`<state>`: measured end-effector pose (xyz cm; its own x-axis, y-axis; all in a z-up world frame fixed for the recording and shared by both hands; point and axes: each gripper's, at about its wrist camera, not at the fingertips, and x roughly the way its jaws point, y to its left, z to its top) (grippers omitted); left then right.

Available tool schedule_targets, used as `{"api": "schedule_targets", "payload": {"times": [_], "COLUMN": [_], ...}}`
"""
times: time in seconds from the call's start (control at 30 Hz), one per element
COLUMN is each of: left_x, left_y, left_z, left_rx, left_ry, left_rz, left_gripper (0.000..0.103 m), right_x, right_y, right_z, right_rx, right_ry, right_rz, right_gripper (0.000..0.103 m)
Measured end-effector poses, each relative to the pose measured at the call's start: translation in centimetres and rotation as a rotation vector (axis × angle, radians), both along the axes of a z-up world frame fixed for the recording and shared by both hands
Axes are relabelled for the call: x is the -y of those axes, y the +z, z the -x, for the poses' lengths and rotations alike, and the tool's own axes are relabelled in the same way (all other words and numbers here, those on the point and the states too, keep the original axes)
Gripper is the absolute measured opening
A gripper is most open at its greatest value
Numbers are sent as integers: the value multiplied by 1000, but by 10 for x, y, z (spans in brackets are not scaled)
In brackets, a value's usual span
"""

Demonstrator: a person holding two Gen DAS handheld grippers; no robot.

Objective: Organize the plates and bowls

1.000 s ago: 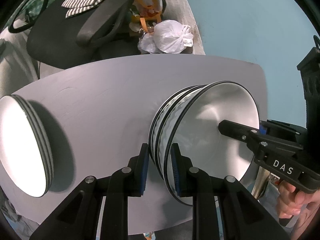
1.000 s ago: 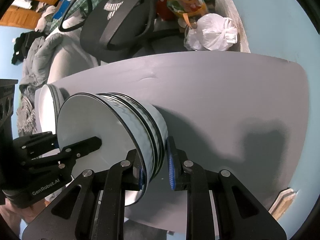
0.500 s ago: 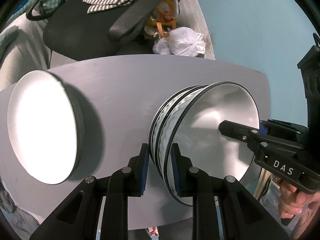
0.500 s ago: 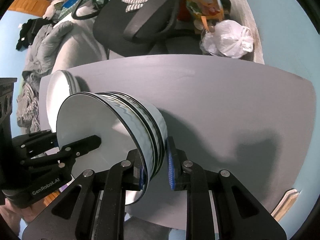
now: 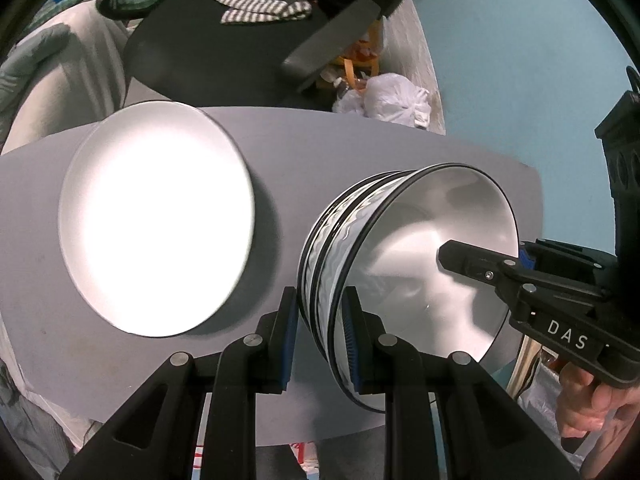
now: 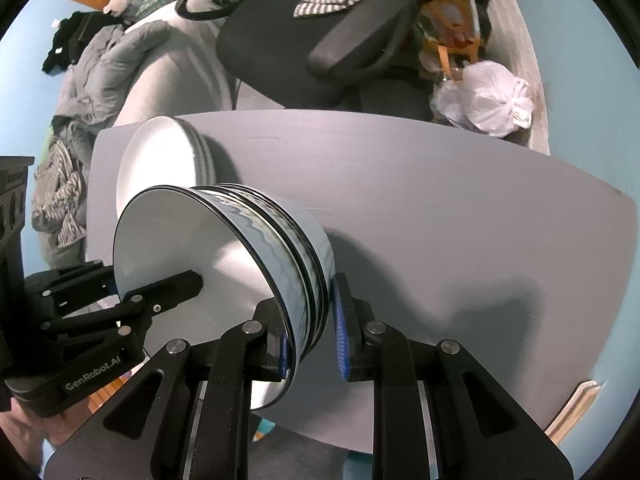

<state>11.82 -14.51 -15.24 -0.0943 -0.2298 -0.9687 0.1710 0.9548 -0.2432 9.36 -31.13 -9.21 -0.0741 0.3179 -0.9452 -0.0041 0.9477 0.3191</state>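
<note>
A stack of nested bowls (image 5: 420, 264), white inside with black rims and a wavy blue-grey band outside, hangs over the grey table (image 5: 320, 152). My left gripper (image 5: 320, 320) is shut on the stack's near rim, one pad inside and one outside. My right gripper (image 6: 312, 332) is shut on the opposite rim of the bowls (image 6: 192, 248). Its inner finger (image 5: 472, 260) shows inside the top bowl. A stack of white plates (image 5: 156, 224) lies on the table just left of the bowls, and those plates (image 6: 160, 160) also show beyond the bowls in the right wrist view.
A black office chair (image 6: 320, 32) with striped cloth on it stands beyond the table's far edge. A white plastic bag (image 6: 484, 100) and orange packaging lie on the floor by the blue wall. Clothes are piled at the left. A person's hand (image 5: 592, 400) grips the right tool.
Both grippers have carried the bowl stack leftward toward the plates. The plates have come from the left edge toward the middle of the left wrist view. Both grips are unchanged.
</note>
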Motion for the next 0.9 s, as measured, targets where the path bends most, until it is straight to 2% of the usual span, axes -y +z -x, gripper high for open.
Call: {"api": "schedule_targets", "payload": {"times": [0.47, 0.9], "left_x": [-67, -122], "left_y": [22, 3], "left_z": [-19, -28], "left_rx": [48, 30], "left_ry": [123, 203], "left_rz": [16, -17], "left_gripper": [21, 21], "right_x": [-65, -128], "right_y": [19, 6], "right_z": [-33, -58], "right_rx": [41, 30], "right_ry": [102, 193], "right_rz": [7, 4], "right_gripper": [19, 19]}}
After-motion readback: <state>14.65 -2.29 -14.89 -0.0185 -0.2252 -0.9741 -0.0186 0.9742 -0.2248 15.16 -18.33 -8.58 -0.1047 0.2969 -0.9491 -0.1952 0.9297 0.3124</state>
